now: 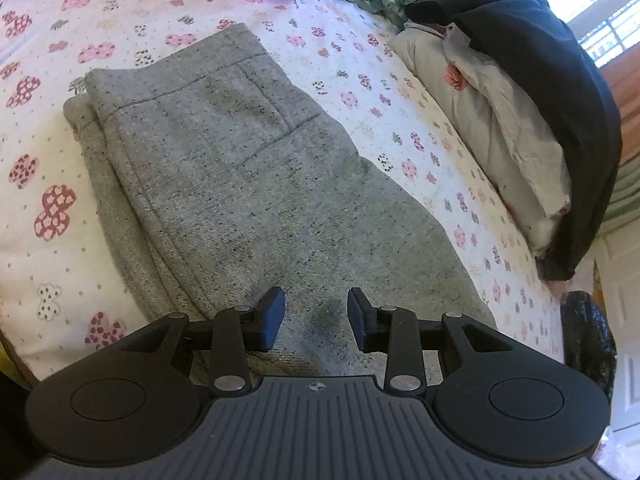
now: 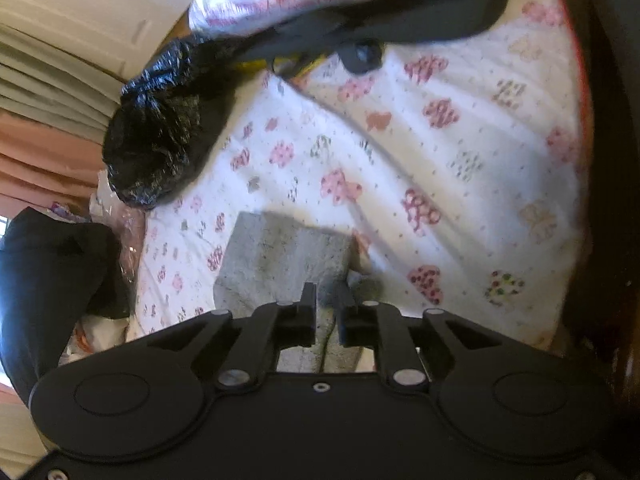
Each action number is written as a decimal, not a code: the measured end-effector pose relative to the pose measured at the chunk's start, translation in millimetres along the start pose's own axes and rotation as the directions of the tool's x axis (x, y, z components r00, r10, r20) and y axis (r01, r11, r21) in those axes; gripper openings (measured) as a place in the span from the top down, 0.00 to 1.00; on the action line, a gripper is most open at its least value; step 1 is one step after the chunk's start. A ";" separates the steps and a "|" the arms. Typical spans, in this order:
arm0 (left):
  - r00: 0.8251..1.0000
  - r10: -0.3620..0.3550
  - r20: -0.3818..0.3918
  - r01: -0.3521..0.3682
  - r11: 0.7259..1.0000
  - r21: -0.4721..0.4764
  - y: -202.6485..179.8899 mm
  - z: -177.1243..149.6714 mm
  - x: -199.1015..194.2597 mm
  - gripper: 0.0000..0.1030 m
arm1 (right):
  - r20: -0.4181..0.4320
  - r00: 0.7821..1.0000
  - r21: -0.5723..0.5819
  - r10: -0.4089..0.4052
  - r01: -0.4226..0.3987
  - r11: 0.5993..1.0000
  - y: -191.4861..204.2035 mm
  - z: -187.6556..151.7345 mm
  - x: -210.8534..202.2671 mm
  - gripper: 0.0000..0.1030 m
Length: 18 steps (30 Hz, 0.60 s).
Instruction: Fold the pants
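Grey speckled pants lie folded lengthwise on a bed with a white flower-print sheet. The waistband end is far from me, the legs run toward the camera. My left gripper is open and empty, just above the near part of the pants. In the right wrist view, my right gripper is nearly closed on a fold of the grey pants and holds that end lifted above the sheet. The left gripper's body shows blurred at the top of that view.
A pile of pale bedding under a dark garment lies at the right of the bed. A black plastic bag sits at the bed's edge, with pink curtains and a window behind. Orange and green items lie at the far end.
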State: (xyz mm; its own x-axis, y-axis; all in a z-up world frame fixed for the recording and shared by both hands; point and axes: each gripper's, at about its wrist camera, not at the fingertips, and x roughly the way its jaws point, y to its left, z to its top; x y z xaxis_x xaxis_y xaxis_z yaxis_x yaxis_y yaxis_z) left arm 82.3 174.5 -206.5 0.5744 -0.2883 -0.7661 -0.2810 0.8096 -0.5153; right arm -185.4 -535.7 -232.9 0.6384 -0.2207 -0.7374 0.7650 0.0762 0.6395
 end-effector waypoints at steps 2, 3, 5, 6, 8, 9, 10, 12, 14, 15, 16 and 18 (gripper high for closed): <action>1.000 -0.004 0.000 0.004 1.000 -0.013 1.8 0.6 0.3 0.67 | -0.006 1.000 -0.003 -0.008 0.008 1.000 2.1 -0.8 6.8 0.63; 1.000 -0.004 -0.001 0.004 1.000 -0.017 2.1 0.8 0.6 0.67 | 0.000 1.000 -0.007 -0.007 0.007 1.000 3.7 -1.4 7.9 0.60; 1.000 -0.001 0.000 0.001 1.000 -0.015 1.7 1.2 1.0 0.67 | 0.009 1.000 -0.015 0.000 0.000 1.000 6.8 -1.6 10.5 0.52; 1.000 0.000 0.000 0.000 1.000 -0.014 1.3 1.3 1.0 0.67 | 0.010 1.000 -0.014 -0.001 0.001 1.000 7.5 -2.2 11.1 0.52; 1.000 0.000 0.000 0.000 1.000 -0.016 1.5 1.5 0.7 0.67 | 0.016 1.000 -0.014 -0.011 0.011 1.000 7.6 -4.2 7.5 0.52; 1.000 -0.001 -0.001 0.001 1.000 -0.019 1.6 1.7 0.8 0.67 | 0.015 1.000 -0.017 -0.014 0.014 1.000 7.0 -5.3 5.2 0.52; 1.000 -0.003 -0.001 0.003 1.000 -0.021 2.3 1.5 0.7 0.67 | 0.014 1.000 -0.018 -0.009 0.009 1.000 5.8 -5.9 3.5 0.52; 1.000 -0.005 -0.003 0.005 1.000 -0.025 3.3 1.6 0.8 0.67 | -0.002 1.000 -0.017 0.013 -0.013 1.000 3.1 -5.2 7.3 0.52; 1.000 -0.008 -0.004 0.007 1.000 -0.027 3.6 1.8 0.4 0.67 | -0.019 0.999 0.010 0.041 -0.041 0.999 -0.5 -2.6 14.3 0.71; 1.000 -0.009 -0.004 0.009 1.000 -0.029 4.0 2.0 0.3 0.67 | -0.027 0.999 0.015 0.045 -0.044 0.999 -0.8 -1.5 17.4 0.79; 1.000 -0.010 -0.005 0.010 0.999 -0.031 4.6 2.0 0.0 0.67 | -0.033 0.999 0.017 0.039 -0.038 0.999 -0.7 -0.9 19.2 0.85; 1.000 -0.010 -0.005 0.010 0.999 -0.031 4.7 1.9 0.1 0.67 | -0.022 0.999 0.006 0.035 -0.035 0.999 0.1 -1.6 16.0 0.87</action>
State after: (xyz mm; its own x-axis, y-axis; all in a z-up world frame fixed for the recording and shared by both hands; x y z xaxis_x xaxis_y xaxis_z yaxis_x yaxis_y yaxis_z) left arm 82.5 179.3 -208.2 0.5737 -0.2990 -0.7626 -0.2985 0.7907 -0.5346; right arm -175.0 -537.6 -245.0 0.6667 -0.1963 -0.7190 0.7416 0.0779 0.6663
